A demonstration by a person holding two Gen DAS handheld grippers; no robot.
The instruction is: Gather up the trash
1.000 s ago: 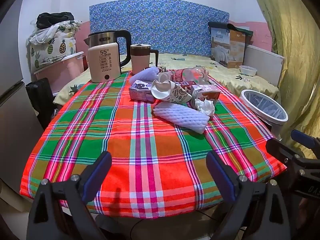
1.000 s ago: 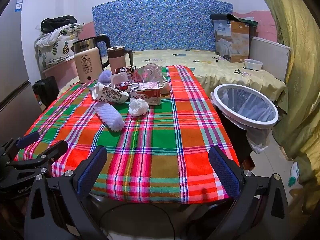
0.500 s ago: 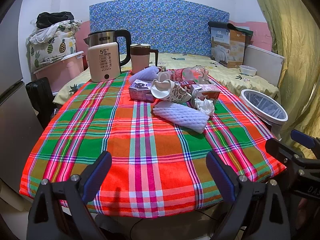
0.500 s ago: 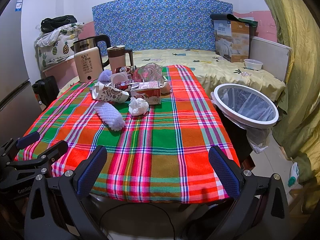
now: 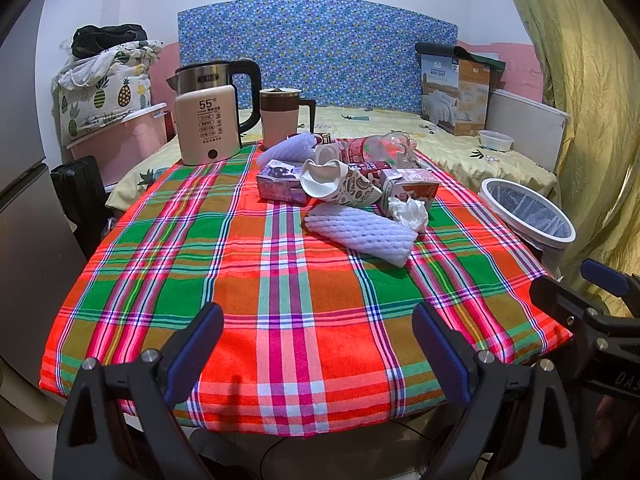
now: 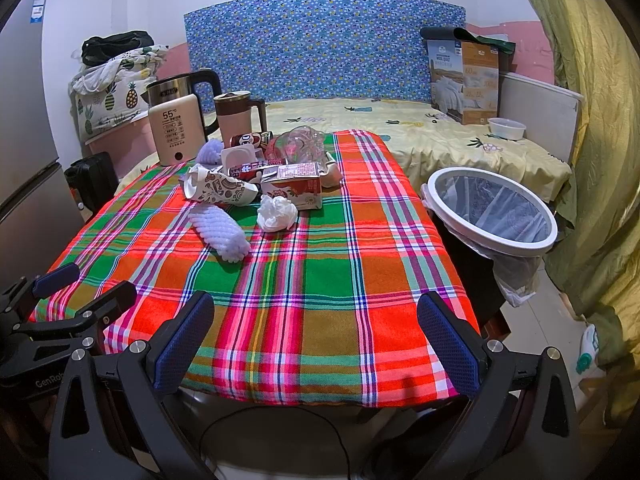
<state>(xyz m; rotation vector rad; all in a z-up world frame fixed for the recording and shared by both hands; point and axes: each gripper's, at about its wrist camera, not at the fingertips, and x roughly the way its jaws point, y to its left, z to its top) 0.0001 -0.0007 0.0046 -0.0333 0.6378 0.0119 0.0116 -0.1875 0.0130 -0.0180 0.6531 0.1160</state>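
Trash lies in a heap at the far middle of the plaid-covered table (image 5: pixel 248 280): a white foam net sleeve (image 5: pixel 362 234) (image 6: pixel 219 231), a crumpled tissue (image 5: pixel 409 213) (image 6: pixel 277 213), a patterned paper cup (image 5: pixel 344 188) (image 6: pixel 218 190), a red-and-white carton (image 6: pixel 294 186), a purple carton (image 5: pixel 278 187) and a crushed clear bottle (image 6: pixel 298 146). The white-rimmed bin (image 6: pixel 492 212) (image 5: pixel 528 216) with a liner stands right of the table. My left gripper (image 5: pixel 316 350) and right gripper (image 6: pixel 316 340) are open and empty at the near edge, well short of the heap.
A kettle (image 5: pixel 208 120) and a pink jug (image 5: pixel 280 120) stand at the table's far left. A bed (image 6: pixel 420 136) with a quilt box (image 6: pixel 464 80) lies behind. A fridge (image 5: pixel 24 260) is at the left, a yellow curtain (image 6: pixel 592 160) at the right.
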